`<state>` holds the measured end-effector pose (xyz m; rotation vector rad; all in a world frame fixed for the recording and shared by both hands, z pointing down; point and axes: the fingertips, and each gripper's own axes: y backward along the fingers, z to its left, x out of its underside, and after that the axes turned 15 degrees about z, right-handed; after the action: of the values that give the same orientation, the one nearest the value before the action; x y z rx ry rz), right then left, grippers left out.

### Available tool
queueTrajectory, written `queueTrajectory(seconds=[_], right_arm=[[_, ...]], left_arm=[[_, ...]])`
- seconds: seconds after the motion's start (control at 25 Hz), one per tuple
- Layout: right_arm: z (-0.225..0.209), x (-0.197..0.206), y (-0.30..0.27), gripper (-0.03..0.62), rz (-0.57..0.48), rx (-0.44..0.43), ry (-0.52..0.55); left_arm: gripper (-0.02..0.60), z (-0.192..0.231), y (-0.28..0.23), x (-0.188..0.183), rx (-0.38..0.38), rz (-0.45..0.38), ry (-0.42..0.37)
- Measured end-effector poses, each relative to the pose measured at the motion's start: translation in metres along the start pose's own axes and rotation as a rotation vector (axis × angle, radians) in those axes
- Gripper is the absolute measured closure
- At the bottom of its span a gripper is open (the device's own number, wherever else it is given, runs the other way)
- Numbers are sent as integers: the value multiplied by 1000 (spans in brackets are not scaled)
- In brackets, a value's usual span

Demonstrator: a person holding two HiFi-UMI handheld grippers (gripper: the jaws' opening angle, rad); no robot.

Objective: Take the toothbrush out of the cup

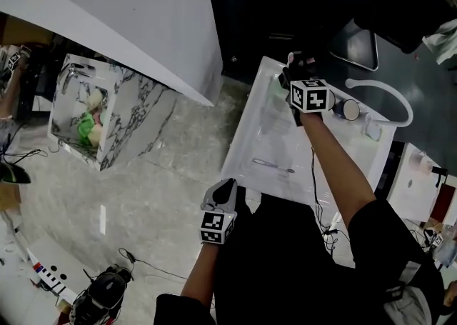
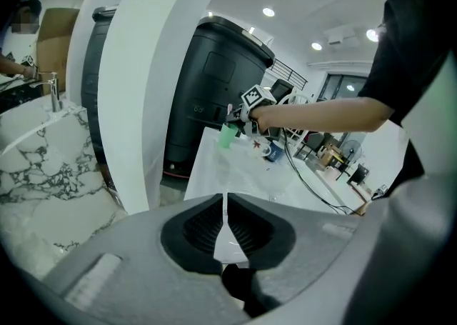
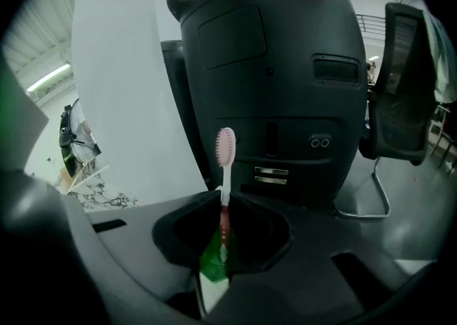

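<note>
Low in the middle of the head view, the left gripper (image 1: 220, 191) hangs at the near edge of the white table (image 1: 250, 123), jaws clenched on nothing. Further up and right, the right gripper (image 1: 295, 66) pinches the pink toothbrush (image 3: 226, 166), which stands upright with its handle down in the green cup (image 2: 227, 136).
</note>
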<state>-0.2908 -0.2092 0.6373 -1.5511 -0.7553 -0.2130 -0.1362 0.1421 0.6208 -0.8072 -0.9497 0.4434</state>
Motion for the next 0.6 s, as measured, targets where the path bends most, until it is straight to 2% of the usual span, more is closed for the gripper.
queueTrajectory(seconds=[0.28,0.6], right_arm=[[4,-24,36,557,-118,29,-27],[22,-61,126,557,-262,43,13]], left_arm=[[551,2,13,0,20,-10,-15],[551,0,22,-36,91,-85,-83]])
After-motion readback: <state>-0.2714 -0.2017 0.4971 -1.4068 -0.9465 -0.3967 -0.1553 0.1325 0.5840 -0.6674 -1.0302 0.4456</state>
